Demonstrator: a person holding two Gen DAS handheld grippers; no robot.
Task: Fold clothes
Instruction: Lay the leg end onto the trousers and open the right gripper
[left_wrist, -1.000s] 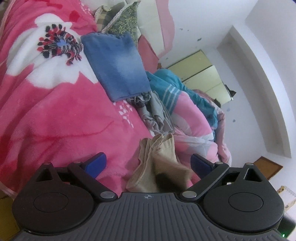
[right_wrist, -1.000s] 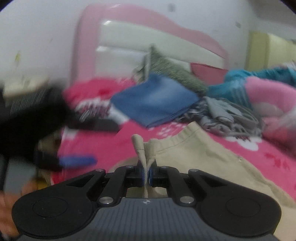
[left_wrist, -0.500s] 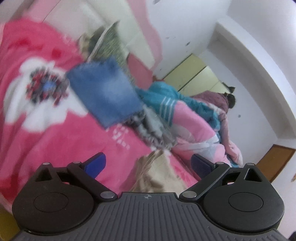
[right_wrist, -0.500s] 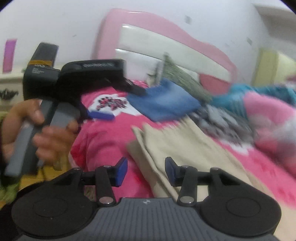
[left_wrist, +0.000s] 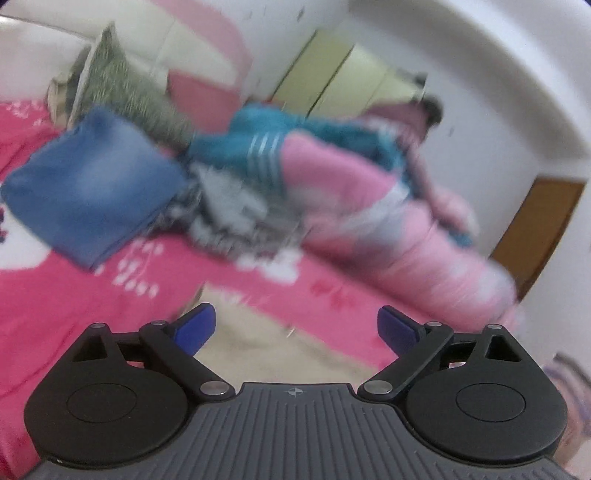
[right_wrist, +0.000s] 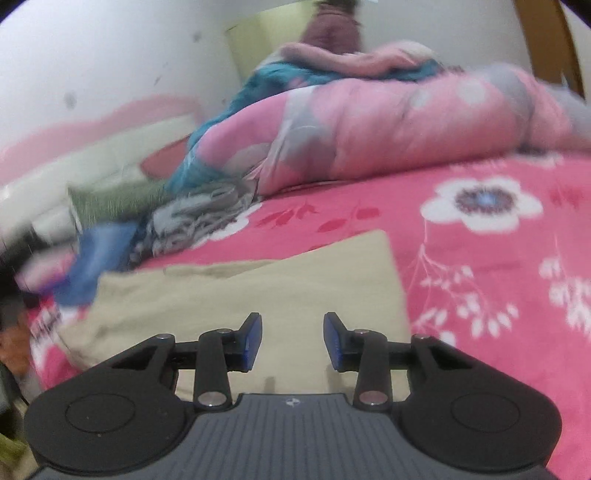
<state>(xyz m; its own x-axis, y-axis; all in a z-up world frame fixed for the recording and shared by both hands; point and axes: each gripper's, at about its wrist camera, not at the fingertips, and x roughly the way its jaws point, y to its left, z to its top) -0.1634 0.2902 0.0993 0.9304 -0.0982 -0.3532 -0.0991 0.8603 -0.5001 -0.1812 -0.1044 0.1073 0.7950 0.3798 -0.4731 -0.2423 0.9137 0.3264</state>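
Trousers (right_wrist: 258, 291), beige, lie flat on the pink blanket (right_wrist: 480, 295) under your right gripper (right_wrist: 292, 341). Its jaws have just been closing a little and stand apart, empty. Your left gripper (left_wrist: 295, 326) gapes wide, just narrowing, empty. Open blanket runs to 3 o'clock; the quilt (right_wrist: 388, 129) blocks 12.
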